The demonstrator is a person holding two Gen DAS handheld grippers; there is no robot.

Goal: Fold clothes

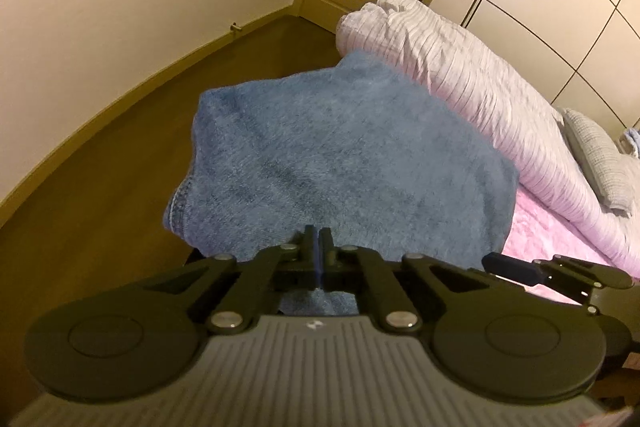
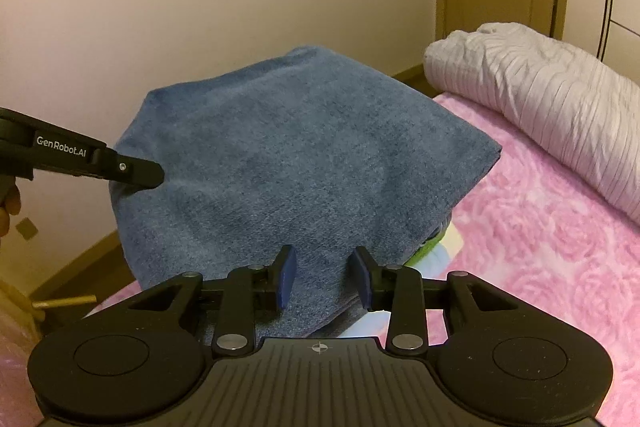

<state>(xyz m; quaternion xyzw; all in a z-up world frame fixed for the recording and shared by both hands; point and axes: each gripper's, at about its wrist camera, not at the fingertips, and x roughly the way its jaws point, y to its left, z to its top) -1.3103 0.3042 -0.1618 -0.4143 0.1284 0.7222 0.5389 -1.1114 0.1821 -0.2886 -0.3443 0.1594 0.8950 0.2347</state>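
1. Denim [image 1: 344, 163] is held up over the edge of the bed [image 2: 552, 251], its far part draped in a mound and its near edge low, just above the pink cover.
2. A fold of the denim is pinched by the left gripper [image 1: 319, 247], whose jaws are pressed together on the cloth.
3. The right gripper [image 2: 322, 277] is seen with jaws partly apart, cloth lying between them but not squeezed; nothing is held by it.
4. Before any lift, the right jaws are best closed on a single edge, level with the left grip.
5. The two grips are best kept well apart, so that the cloth is drawn taut and a straight crease can be made.
6. The denim is best laid down clear of the rolled quilt [image 2: 560, 99] and of the green item [image 2: 430, 249] beneath it.
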